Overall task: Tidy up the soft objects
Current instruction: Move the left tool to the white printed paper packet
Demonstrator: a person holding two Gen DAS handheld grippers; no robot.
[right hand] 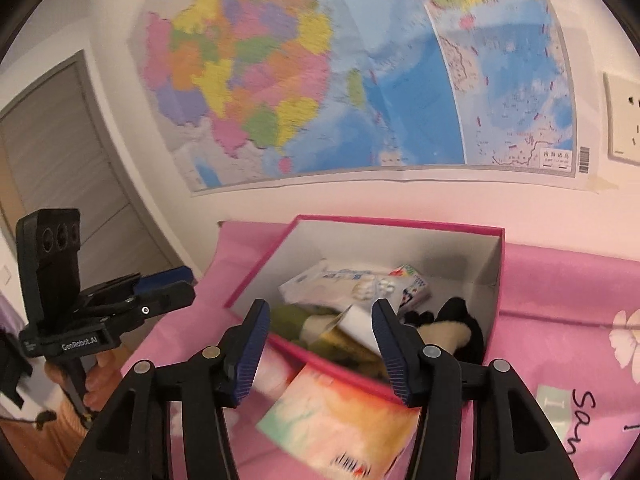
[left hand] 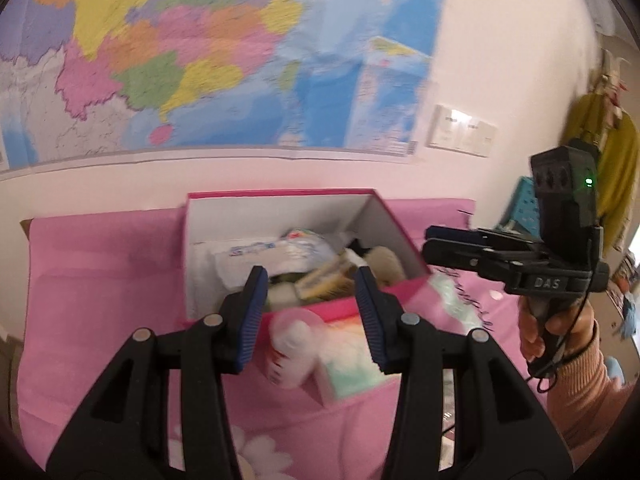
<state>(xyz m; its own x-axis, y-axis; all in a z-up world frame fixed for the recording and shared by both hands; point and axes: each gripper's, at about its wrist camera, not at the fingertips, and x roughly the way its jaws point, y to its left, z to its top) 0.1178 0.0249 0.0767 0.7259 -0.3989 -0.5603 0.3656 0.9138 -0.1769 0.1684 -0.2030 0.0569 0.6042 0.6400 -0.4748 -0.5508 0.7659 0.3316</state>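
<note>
While both jaws gape empty — pink box point(right hand: 372, 380) of soft objects point(right hand: 444, 328) just beyond | left gripper point(left hand: 308, 312) | right gripper point(right hand: 320, 344)

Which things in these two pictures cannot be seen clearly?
- Box contents: in the right wrist view, the near wall and gripper fingers hide the lower layers.
- Colourful packet in front of the box: print blurred, both views.
- Map labels: blurred, too small.
- Person: only one hand shows in the left wrist view.

Cardboard box point(right hand: 490, 264), matt white inside, pink rim. Printed pink cloth cover point(right hand: 560, 300), soft and matt. Plush panda point(right hand: 452, 328), furry. Tissue packs point(right hand: 332, 280), glossy plastic film. Gripper pads point(right hand: 250, 350), ribbed blue rubber on matt black plastic. Wall map point(right hand: 400, 80), smooth paper.
</note>
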